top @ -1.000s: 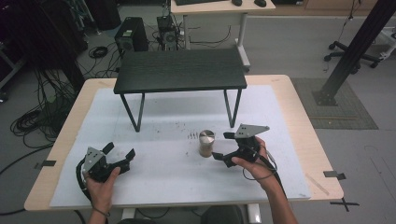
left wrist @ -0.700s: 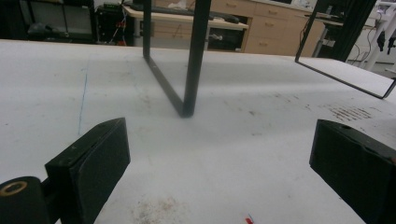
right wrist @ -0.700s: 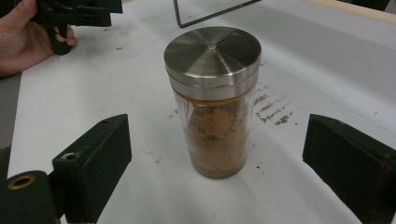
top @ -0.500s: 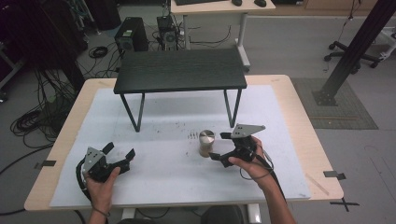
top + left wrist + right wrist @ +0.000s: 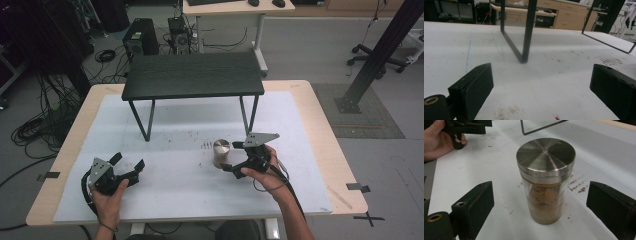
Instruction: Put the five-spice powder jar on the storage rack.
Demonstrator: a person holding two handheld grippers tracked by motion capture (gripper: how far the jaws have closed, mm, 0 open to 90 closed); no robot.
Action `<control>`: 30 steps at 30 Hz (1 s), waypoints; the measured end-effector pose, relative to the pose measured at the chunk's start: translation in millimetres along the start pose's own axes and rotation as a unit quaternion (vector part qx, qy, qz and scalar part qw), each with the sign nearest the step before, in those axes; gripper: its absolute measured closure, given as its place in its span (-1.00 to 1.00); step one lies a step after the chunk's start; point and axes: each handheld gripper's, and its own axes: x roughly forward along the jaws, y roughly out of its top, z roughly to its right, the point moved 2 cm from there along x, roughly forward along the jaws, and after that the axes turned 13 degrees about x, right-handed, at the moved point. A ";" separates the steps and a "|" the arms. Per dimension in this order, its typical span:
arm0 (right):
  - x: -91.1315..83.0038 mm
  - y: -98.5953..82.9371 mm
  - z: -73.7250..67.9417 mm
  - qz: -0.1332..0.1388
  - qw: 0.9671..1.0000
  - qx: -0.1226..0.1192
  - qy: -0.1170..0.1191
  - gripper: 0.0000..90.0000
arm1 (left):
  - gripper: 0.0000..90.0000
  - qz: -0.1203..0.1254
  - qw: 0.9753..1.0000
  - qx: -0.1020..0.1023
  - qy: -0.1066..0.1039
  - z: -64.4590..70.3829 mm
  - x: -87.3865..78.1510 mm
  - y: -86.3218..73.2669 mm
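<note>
**Shaker stands just ahead of the open right jaws**

High view: the spice shaker point(image 5: 221, 152) stands upright at centre frame, just left of the right gripper point(image 5: 234, 156); the left gripper point(image 5: 127, 167) sits lower left, well apart.

Left gripper view: jaws wide, bare mat between.

Right gripper view: jaws wide, shaker point(image 5: 545, 180) centred between, untouched.

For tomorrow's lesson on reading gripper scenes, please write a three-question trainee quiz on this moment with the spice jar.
1. True or false: the right gripper is shut on the spice shaker jar.
2. What stands beyond the left gripper? A) a leg of the small black table B) a mug C) a bowl
3. Fill in: the jar's lid is made of ____.

Key: 1 false, its jaws stand open on either side of the jar; 2 A; 3 metal.
</note>
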 end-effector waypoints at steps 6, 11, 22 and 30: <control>3.1 1.0 -0.5 0.000 1.000 0.000 0.002 -0.84 | -0.88 -0.001 1.000 0.000 0.000 0.1 0.2 0.0; 5.3 1.7 -0.5 0.000 1.000 0.000 0.002 -0.84 | -0.88 -0.001 1.000 0.001 0.000 0.2 0.3 0.1; 9.7 2.7 0.0 -0.001 1.000 0.000 0.003 -0.84 | -0.88 -0.001 1.000 0.001 0.000 0.2 0.4 0.1; 12.4 3.4 0.7 -0.001 1.000 0.000 -0.001 -0.85 | -0.88 0.000 1.000 0.001 0.000 0.1 0.2 0.0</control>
